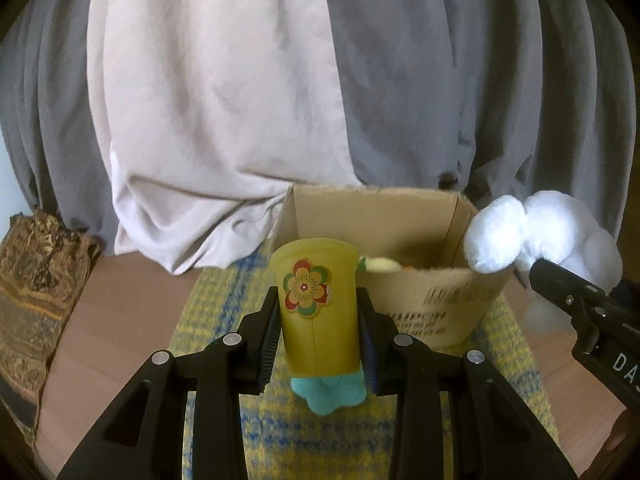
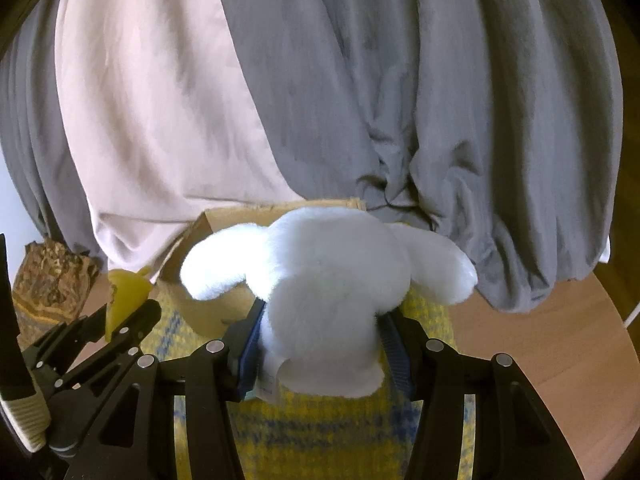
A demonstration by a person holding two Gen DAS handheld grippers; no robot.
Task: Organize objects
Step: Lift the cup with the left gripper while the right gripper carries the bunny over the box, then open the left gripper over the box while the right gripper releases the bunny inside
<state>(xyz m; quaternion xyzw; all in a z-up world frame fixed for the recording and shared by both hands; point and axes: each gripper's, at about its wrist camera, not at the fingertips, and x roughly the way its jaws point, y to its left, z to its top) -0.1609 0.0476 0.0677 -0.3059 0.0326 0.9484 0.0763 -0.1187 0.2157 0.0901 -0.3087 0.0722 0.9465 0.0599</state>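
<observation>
My left gripper is shut on a yellow cup with a flower sticker, held upright in front of an open cardboard box. A teal felt piece lies under the cup. My right gripper is shut on a white plush toy with long ears, held just before the box. The plush also shows in the left wrist view, at the box's right corner. The left gripper with the cup shows at the left of the right wrist view.
The box stands on a yellow and blue woven mat on a wooden table. Several items lie inside the box. Grey and pale pink curtains hang behind. A patterned brown cloth sits at the table's left edge.
</observation>
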